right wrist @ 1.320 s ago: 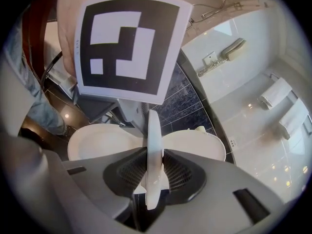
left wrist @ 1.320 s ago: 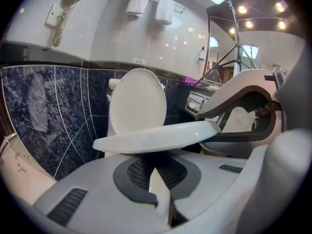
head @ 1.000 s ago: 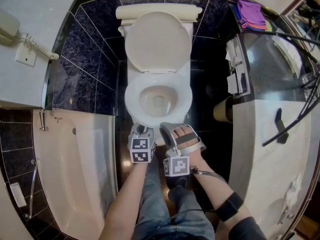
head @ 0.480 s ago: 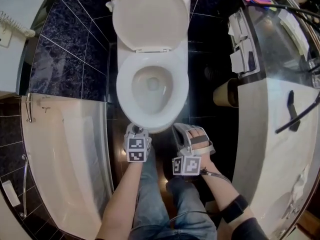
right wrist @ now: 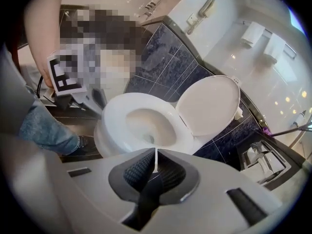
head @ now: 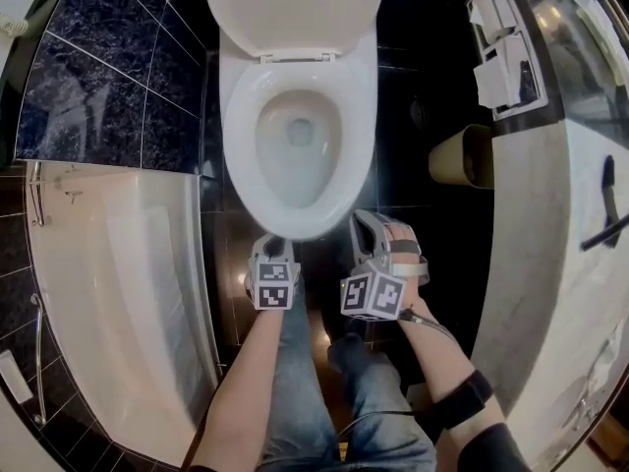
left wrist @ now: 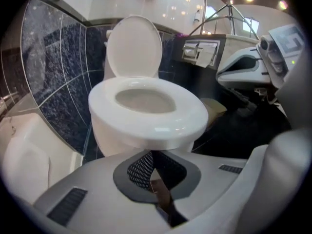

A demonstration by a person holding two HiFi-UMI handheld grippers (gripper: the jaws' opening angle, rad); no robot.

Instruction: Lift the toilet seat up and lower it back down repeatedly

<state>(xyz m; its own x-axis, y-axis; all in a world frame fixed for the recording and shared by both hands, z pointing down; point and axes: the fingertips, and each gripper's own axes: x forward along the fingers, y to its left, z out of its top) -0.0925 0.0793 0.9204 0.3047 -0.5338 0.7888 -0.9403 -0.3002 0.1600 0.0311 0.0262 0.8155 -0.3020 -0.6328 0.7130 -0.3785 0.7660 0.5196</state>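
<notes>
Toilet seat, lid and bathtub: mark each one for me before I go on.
toilet seat [head: 239, 136], head view, left side of the ring.
lid [head: 293, 6], head view, middle of its raised face.
bathtub [head: 123, 293], head view, its inner basin.

The right gripper [right wrist: 155, 162] sank, its empty jaws closing.

A white bathtub [head: 118, 293] meets a dark blue tiled wall [head: 98, 77]. A tan waste bin [head: 462, 155] stands on the black floor [head: 413, 195], just beside the marble vanity [head: 580, 293].
</notes>
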